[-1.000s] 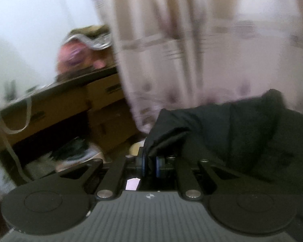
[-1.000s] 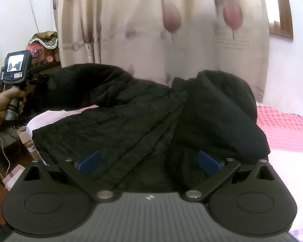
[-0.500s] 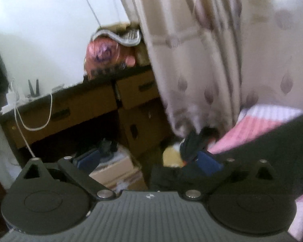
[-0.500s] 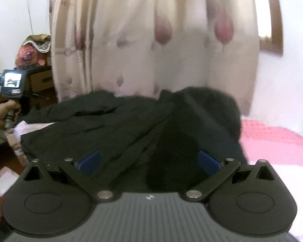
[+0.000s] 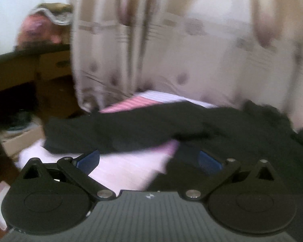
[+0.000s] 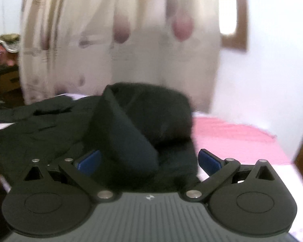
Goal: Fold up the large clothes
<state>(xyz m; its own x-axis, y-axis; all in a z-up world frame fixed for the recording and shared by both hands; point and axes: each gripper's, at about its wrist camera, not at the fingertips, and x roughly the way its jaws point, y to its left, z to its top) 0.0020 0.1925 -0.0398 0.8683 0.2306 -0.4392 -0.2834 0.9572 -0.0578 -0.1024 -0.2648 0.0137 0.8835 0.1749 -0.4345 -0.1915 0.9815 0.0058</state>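
Note:
A large black jacket (image 5: 222,129) lies spread on a bed with a pink and white sheet (image 5: 131,169). One sleeve (image 5: 111,131) stretches left across the sheet. My left gripper (image 5: 149,161) is open and empty, just in front of the jacket's near edge. In the right wrist view the jacket's hood (image 6: 149,113) bulges up in the middle, with the body (image 6: 40,133) flat to the left. My right gripper (image 6: 149,160) is open, its blue pads (image 6: 209,160) either side of the hood's near fold, gripping nothing.
A cream curtain with mauve spots (image 5: 181,46) hangs behind the bed. A wooden desk with drawers (image 5: 30,68) stands at the left, with clutter and a box (image 5: 16,129) on the floor below. A white wall and wooden window frame (image 6: 235,42) are at the right.
My left gripper opened and let go of the sleeve, which now lies flat on the bed. It then swung back toward the bed. The right gripper moved closer to the hood.

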